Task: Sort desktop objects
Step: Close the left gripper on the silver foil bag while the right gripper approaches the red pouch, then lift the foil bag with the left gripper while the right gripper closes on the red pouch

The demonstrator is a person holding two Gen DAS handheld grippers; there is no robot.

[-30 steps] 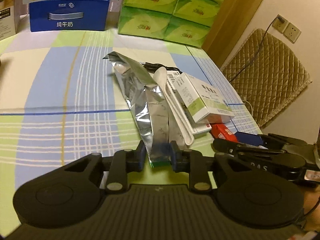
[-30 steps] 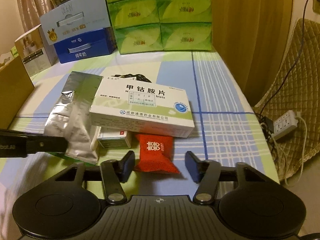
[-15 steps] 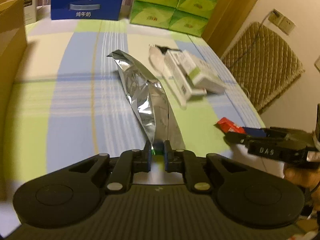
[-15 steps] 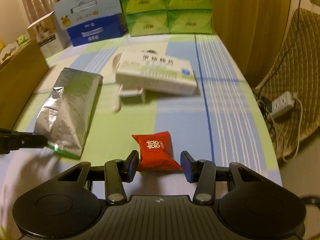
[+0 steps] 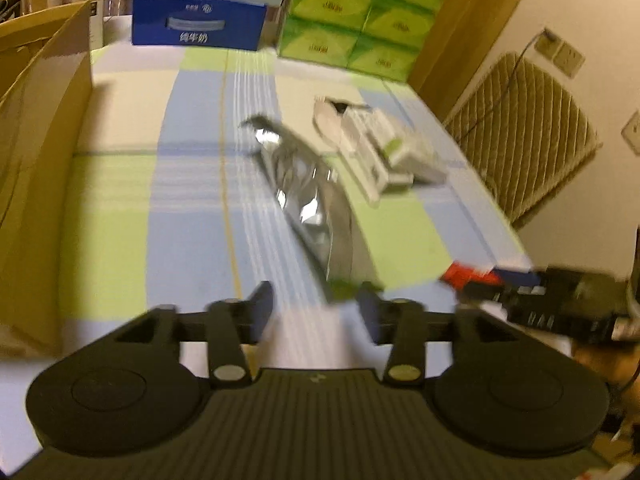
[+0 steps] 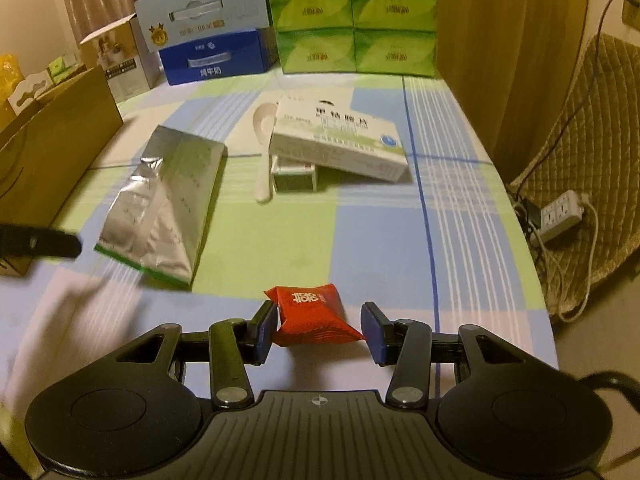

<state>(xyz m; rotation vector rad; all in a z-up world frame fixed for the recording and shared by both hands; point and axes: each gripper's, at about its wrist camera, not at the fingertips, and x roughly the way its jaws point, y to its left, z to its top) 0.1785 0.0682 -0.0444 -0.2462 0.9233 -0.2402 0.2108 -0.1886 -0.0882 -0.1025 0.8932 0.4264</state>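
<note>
Your left gripper (image 5: 316,310) fingers are spreading, nothing pinched, foil pouch (image 6: 164,204) at 12 o'clock; right gripper (image 6: 320,330) fingers are pinching the red candy packet (image 6: 314,314).

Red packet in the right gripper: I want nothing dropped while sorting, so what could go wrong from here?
The red packet is soft and held only at its ends, so it might slip from the right gripper. The left gripper is opening over the foil pouch, which lies near the table's front edge and could get nudged off.
</note>
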